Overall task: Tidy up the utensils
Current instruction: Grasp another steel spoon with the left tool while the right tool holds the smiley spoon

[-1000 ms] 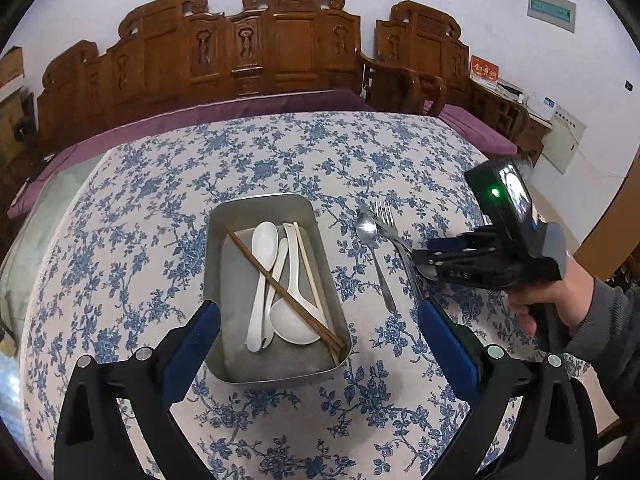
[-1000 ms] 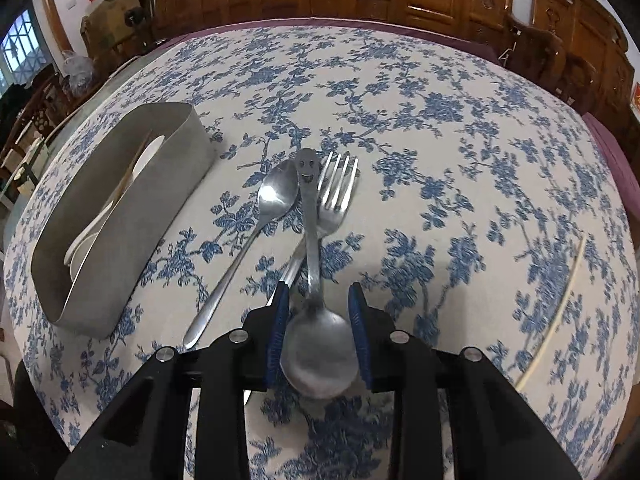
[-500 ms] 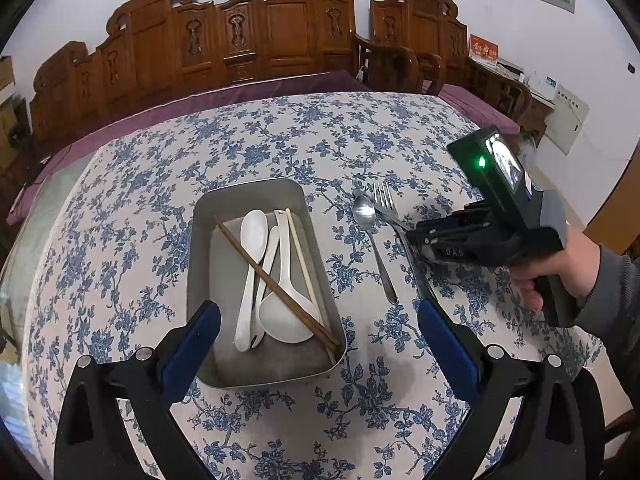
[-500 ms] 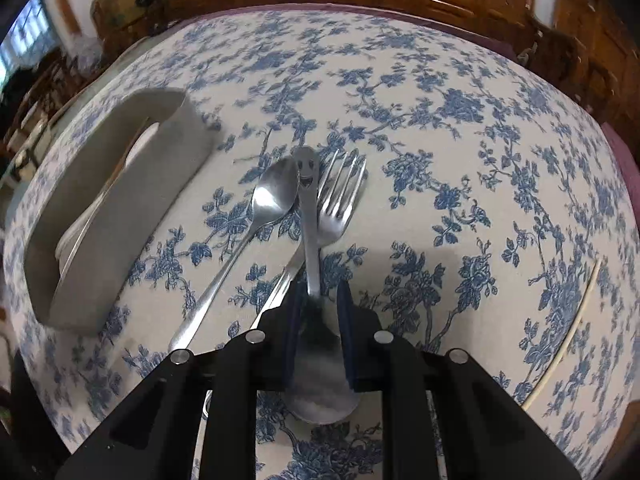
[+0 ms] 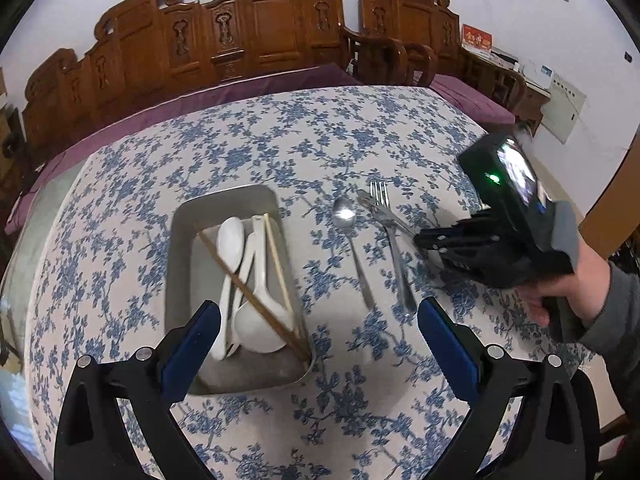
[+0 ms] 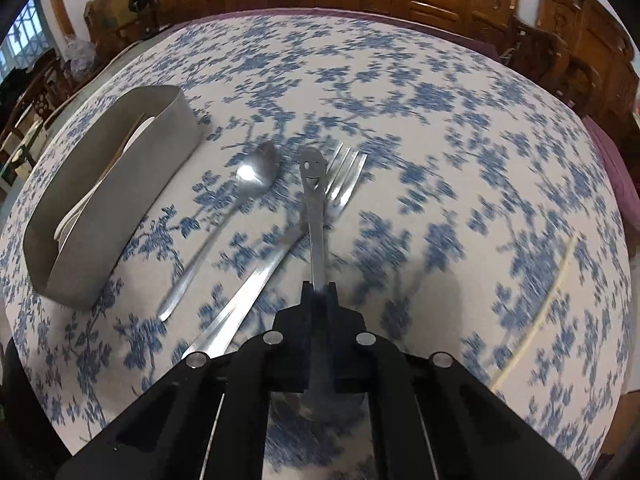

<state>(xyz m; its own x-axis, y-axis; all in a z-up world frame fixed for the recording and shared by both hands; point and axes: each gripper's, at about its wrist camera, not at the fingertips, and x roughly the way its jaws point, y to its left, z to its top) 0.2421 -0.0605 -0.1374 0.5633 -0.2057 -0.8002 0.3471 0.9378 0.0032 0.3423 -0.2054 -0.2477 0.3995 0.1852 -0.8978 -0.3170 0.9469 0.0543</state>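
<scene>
Utensils lie on a table (image 5: 280, 432) covered with a white cloth printed with blue flowers. Nearest in the right wrist view, the right tool (image 6: 319, 286) has its jaws closing, and they pinch the neck of a metal spoon with a smiling face (image 6: 314, 196) cut into its handle end. Its bowl sits low under the tool, and its handle points away, crossing above a fork (image 6: 280, 248) that lies flat on the cloth. Just left of the fork lies a plain metal spoon (image 6: 224, 224), bowl pointing away.

In the left wrist view, the left tool (image 5: 318, 352) hangs over the near part of the table with its blue-padded fingers (image 5: 192, 344) wide apart and nothing between them. Just beyond its left finger is a grey metal tray (image 5: 180, 280). Inside lie white spoons (image 5: 236, 280) and a pair of wooden chopsticks (image 5: 256, 300), one laid diagonally across the spoons. Right of the tray are the plain spoon and fork, and further right a hand (image 5: 560, 292) in a grey sleeve grips the right tool.

Behind the table stand carved wooden chairs (image 5: 256, 28) against a pale wall.
</scene>
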